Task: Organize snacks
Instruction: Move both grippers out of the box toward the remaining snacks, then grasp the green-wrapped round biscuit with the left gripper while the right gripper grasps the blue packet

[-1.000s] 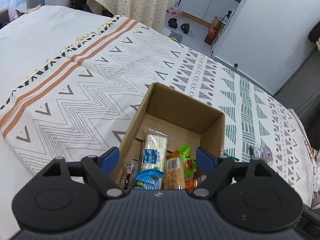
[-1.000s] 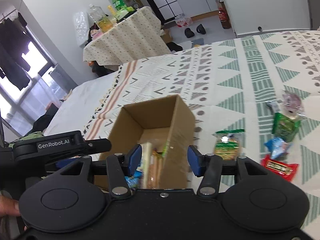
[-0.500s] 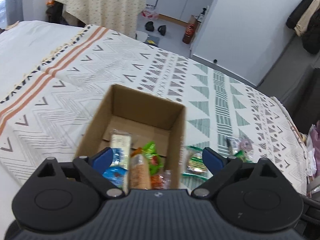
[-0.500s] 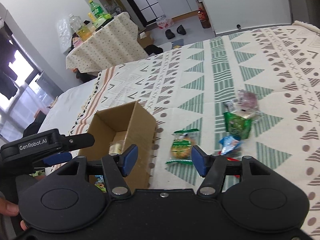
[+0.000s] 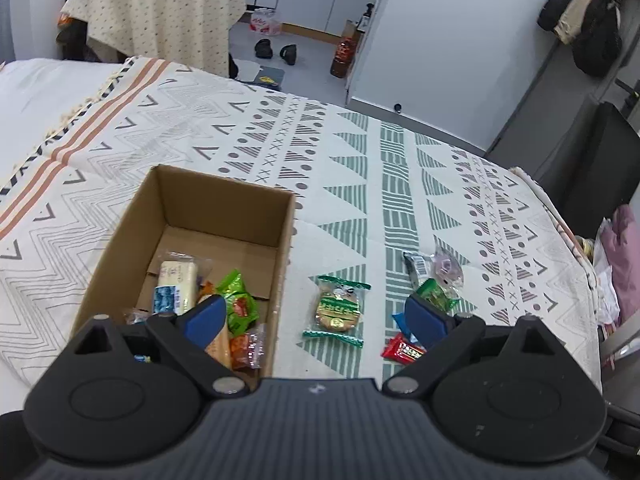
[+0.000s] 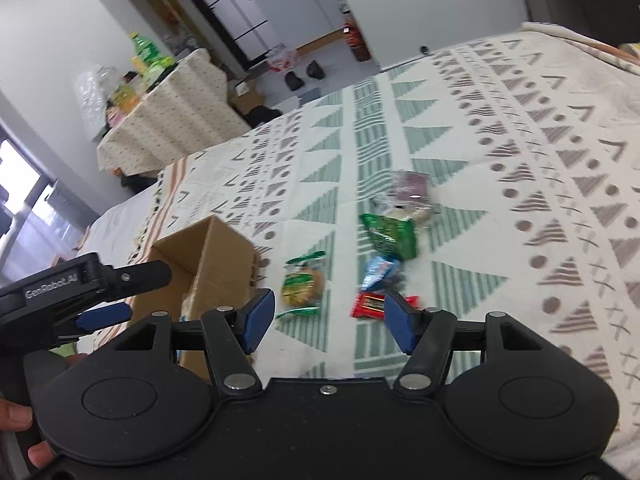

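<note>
Left tongs (image 5: 316, 316): we held them released, empty, over the box's right wall.
Right tongs (image 6: 328, 318): released, empty, aimed at loose snacks.
Box (image 5: 224, 196): already holding several packets.
Cookie packet (image 5: 337, 306): lay just beside the box.

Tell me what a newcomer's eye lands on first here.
An open cardboard box sits on the patterned bedspread, with wrapped snacks piled at its near end. To its right, loose packets lie on the cloth: a green-edged biscuit and a red candy bar. Both grippers, left and right, hang open and empty.
</note>
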